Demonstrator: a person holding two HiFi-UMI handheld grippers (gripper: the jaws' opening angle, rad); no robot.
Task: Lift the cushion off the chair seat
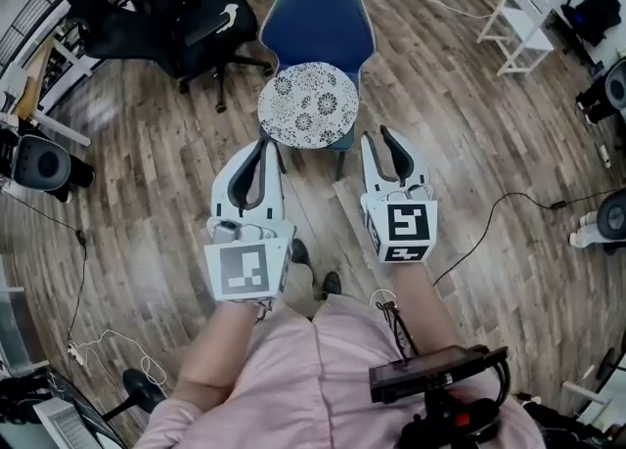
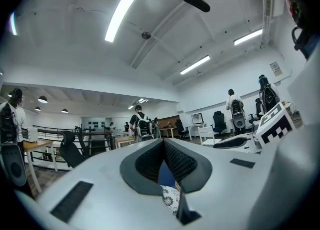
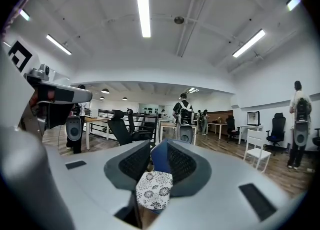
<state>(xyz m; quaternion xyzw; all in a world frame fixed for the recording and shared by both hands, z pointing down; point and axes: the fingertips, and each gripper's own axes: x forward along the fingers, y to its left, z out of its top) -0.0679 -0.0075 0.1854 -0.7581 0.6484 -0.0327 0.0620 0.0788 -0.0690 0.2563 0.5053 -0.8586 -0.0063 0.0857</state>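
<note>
A round white cushion with a dark floral print (image 1: 308, 105) lies on the seat of a blue chair (image 1: 318, 31) straight ahead of me. Both grippers are held side by side short of the chair's front edge and point at it, touching nothing. The left gripper (image 1: 262, 144) has its tips together and holds nothing. The right gripper (image 1: 376, 134) stands slightly open and empty. In the left gripper view only a sliver of the cushion (image 2: 170, 199) shows behind the jaws. The right gripper view shows the cushion (image 3: 154, 190) and blue chair (image 3: 159, 156) through the gap.
A black office chair (image 1: 186, 22) stands to the left of the blue one. A white wooden frame (image 1: 523, 17) is at the far right. A cable (image 1: 509, 202) runs over the wooden floor at right. My shoes (image 1: 313, 271) are just below the grippers.
</note>
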